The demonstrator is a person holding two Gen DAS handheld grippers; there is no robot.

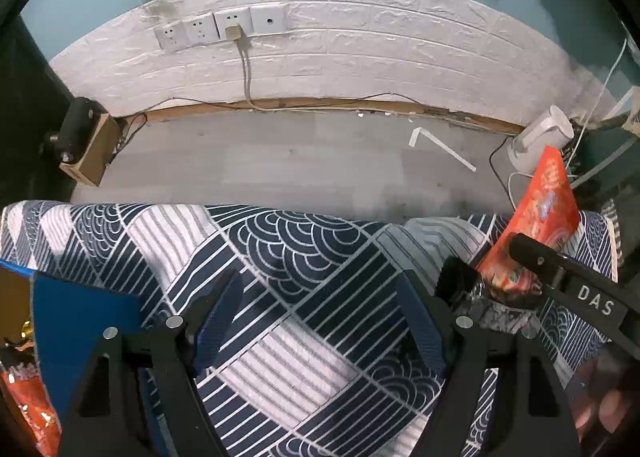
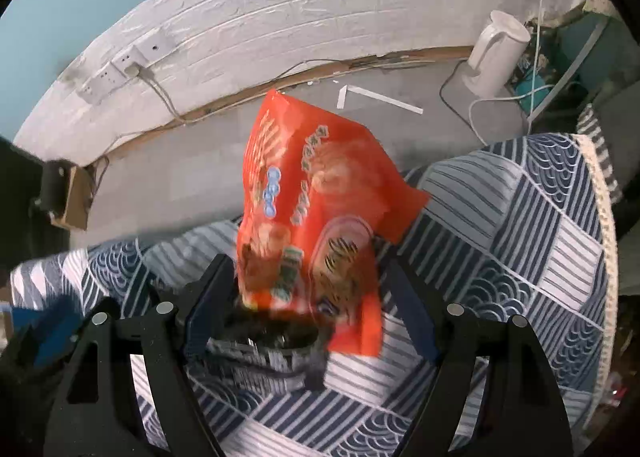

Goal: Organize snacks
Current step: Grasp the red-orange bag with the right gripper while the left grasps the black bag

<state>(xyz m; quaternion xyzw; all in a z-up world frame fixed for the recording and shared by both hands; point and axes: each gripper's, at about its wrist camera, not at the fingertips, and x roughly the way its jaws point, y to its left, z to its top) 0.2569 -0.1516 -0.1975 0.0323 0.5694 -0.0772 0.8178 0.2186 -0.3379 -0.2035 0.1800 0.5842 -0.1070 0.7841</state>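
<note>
Upright between the spread fingers of the right gripper (image 2: pixel 308 289), not clearly pinched: glossy orange-red plastic snack bag (image 2: pixel 316 193), long axis pointing away, above patterned navy-white quilted cloth (image 2: pixel 520 225); left gripper (image 1: pixel 320 321) wide, empty, farther off.

Orange-red snack bag (image 2: pixel 316 193) stands tilted, blurred, above patterned cloth (image 2: pixel 520 241).

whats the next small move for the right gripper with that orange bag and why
Probably carry the orange snack bag left toward the blue bin. The right hand-held gripper seems to hold its lower end above the patterned cloth, though blur obscures the grip; the left hand-held gripper is open, empty.
</note>
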